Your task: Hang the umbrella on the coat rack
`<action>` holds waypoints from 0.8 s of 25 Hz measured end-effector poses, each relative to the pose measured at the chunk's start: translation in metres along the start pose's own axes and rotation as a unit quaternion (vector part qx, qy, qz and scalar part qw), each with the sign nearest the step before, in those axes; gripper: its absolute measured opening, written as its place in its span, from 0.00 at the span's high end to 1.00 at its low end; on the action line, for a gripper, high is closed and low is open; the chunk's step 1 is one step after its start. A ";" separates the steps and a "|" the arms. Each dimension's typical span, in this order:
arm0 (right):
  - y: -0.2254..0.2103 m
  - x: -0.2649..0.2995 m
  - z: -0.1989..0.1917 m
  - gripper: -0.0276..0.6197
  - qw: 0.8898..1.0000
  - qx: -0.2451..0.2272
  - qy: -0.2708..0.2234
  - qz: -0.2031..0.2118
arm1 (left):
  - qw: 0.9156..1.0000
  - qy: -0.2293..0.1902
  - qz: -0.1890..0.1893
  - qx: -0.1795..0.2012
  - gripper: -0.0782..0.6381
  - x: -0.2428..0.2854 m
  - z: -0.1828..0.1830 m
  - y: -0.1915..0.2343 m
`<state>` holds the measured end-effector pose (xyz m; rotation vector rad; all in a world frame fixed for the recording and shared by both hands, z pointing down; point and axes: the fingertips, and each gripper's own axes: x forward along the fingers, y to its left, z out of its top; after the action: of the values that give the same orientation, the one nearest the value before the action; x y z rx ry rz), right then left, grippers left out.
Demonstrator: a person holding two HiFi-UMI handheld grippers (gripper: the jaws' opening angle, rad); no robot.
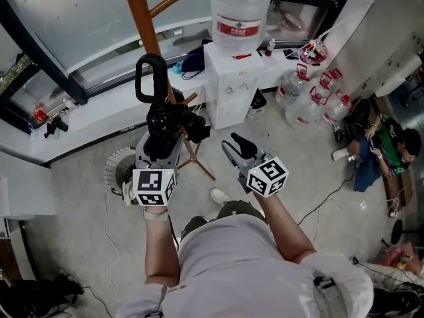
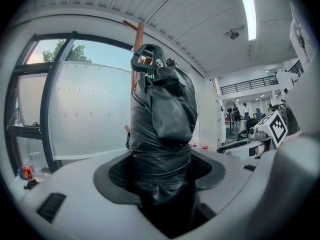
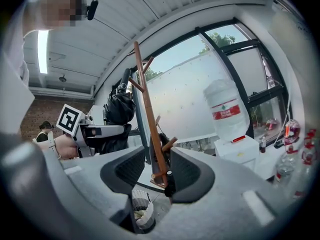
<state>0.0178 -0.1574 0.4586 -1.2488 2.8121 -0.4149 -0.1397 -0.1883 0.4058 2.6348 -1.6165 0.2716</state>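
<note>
Left claw [image 2: 162, 181] clenched on a folded black umbrella [image 2: 162, 114], right claw [image 3: 150, 176] released and empty
The umbrella stands upright between the left claw's jaws, its loop handle [image 1: 151, 78] topmost, close against the brown wooden pole of the coat rack [image 1: 141, 18]; whether they touch is unclear. The right claw is held alongside, jaws apart. Beyond stands a white water dispenser [image 1: 228, 91] with a large bottle [image 1: 240, 8] on top, and a wastebasket [image 1: 118, 169] sits on the floor near the rack's foot
</note>
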 end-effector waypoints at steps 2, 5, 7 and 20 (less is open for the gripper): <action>-0.004 -0.003 -0.002 0.71 1.000 0.003 0.003 -0.002 | 1.000 0.004 0.004 0.000 0.51 0.004 -0.003 0.000; -0.007 -0.002 -0.007 0.71 1.000 0.005 0.006 -0.005 | 1.000 0.011 0.005 0.008 0.51 0.007 -0.009 0.002; -0.009 -0.001 -0.008 0.71 1.000 0.006 0.008 -0.007 | 1.000 0.015 0.005 0.010 0.51 0.011 -0.012 0.001; -0.023 0.010 -0.019 0.71 1.000 0.013 0.026 -0.012 | 1.000 0.025 0.006 -0.013 0.51 0.034 -0.031 0.008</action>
<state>0.0252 -0.1751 0.4834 -1.2869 2.8261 -0.4913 -0.1361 -0.2180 0.4412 2.5773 -1.6098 0.3122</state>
